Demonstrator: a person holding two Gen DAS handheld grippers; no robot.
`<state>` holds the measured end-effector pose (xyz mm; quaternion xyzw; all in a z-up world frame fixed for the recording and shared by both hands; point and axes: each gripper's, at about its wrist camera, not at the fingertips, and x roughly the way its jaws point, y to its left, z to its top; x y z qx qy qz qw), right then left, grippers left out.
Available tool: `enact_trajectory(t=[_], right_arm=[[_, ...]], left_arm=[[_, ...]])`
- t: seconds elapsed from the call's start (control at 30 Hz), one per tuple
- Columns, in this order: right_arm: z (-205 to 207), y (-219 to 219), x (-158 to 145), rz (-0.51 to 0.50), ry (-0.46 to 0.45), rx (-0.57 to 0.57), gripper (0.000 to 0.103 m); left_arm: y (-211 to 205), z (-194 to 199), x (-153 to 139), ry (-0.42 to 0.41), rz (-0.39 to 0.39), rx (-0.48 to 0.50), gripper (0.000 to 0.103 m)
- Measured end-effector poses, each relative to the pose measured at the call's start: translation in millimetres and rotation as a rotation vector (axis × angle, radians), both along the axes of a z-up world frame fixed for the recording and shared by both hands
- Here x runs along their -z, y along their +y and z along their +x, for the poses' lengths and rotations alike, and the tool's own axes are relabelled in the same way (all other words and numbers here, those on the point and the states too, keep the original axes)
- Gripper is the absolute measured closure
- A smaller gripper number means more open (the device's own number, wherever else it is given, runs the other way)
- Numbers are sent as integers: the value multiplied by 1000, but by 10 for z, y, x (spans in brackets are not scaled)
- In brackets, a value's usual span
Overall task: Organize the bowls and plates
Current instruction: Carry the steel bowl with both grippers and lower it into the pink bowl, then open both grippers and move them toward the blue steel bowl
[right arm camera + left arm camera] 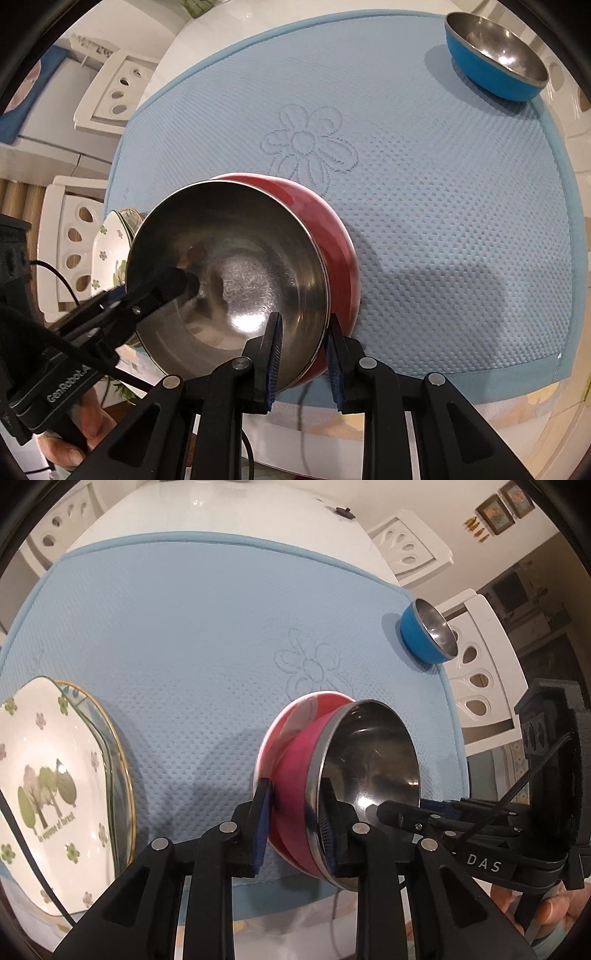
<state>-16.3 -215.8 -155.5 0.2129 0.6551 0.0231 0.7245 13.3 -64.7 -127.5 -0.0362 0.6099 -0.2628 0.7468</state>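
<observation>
We see white floral plate (pixel 44 775) stacked on gold-rimmed glass plate (pixel 120 760) at mat's left edge, sorted. Left gripper (pixel 295 823) clenches pink steel-lined bowl (pixel 332 775) rim near mat's front edge; right gripper (pixel 303 354) likewise, steadying it. Blue steel-lined bowl (pixel 428 635) at far right corner of pale blue textured mat (pixel 184 627), likely nesting next.

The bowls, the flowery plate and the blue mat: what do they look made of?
The red bowl and the blue bowl look like polished steel inside, since the linings mirror the lights; the coloured outsides could be plastic or paint. The plate seems glazed ceramic: white, glossy, with printed trees. The mat looks like soft dimpled fabric with a stitched flower.
</observation>
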Motion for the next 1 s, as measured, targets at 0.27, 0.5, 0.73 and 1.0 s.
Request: enact_trajectory(t=[0.27,0.5,0.73,1.0], right_arm=[[-47,20,-112,-65,-32,-30,80],[-123,-38,-93,-36,-17,-46,81],[-192,-57,-89,-46,-46,-64,81],[-278,-130,-158,-60,-75,-77,80]], left_arm=[[81,-58,-173,-102,65,-13,81],[62,-103,-59,-75,118,45,81],[64,-89,-104,-58,72,14,80],[11,-39,-171,-54,38,6,80]])
